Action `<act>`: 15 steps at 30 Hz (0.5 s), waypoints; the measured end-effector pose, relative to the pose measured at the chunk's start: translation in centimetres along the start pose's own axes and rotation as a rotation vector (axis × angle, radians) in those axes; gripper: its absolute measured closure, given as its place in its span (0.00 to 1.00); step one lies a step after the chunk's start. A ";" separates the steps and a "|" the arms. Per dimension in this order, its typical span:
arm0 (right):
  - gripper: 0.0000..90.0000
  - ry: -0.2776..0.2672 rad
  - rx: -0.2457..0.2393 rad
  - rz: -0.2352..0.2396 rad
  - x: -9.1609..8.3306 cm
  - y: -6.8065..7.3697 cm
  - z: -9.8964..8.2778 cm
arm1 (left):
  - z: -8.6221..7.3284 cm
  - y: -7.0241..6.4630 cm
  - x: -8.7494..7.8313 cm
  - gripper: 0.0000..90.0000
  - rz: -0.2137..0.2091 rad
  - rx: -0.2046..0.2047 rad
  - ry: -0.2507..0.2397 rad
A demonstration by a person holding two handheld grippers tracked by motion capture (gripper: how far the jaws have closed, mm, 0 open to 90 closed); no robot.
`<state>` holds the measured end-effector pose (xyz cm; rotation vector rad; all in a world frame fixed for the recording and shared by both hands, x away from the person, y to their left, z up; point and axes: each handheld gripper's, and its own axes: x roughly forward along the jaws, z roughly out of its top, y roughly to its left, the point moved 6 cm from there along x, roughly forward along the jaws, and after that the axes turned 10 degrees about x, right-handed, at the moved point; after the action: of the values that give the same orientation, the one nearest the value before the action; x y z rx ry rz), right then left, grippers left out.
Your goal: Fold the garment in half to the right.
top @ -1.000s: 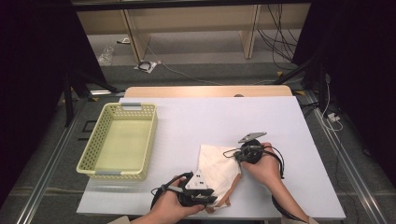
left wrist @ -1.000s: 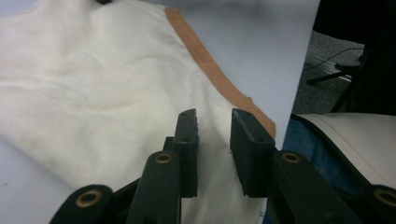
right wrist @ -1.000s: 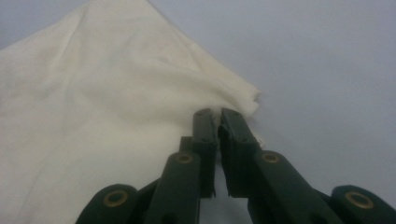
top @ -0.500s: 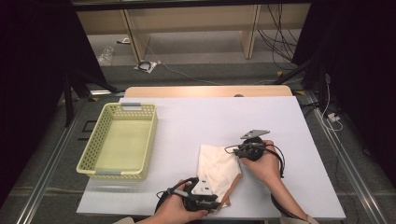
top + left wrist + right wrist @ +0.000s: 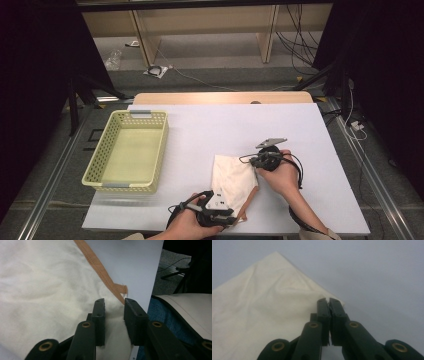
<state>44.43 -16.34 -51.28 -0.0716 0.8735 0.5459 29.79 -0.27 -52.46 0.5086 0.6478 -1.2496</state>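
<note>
1. Right gripper: its jaws have just been closing and now sit pressed together, pinching the cloth's far right corner.
2. Left gripper: jaws part spread, straddling the near cloth edge by the orange hem; pads look not yet clamped.
3. Cloth lies folded on the white table, front centre-right, between both hands, well apart from the yellow basket.
4. Since a second ago the left hand has crept inward at the near corner; the right has stayed put.
5. Judgement: one corner secured, the other grip pending; the next fold or lift waits on the left pinch.
</note>
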 end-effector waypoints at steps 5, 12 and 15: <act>0.98 -0.049 -0.012 -0.022 -0.4 0.0 0.7 | 0.1 0.0 0.1 0.77 0.010 0.000 -0.007; 0.97 0.002 -0.017 -0.046 1.1 -0.6 -0.1 | 0.2 0.0 0.3 0.75 0.012 0.006 -0.009; 0.96 0.005 -0.023 -0.052 1.3 -0.6 -0.2 | 0.2 0.0 0.3 0.75 0.012 0.003 -0.010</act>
<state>45.22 -16.34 -52.46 -0.1162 0.8679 0.5076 29.92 -0.61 -52.56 0.5077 0.6335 -1.2413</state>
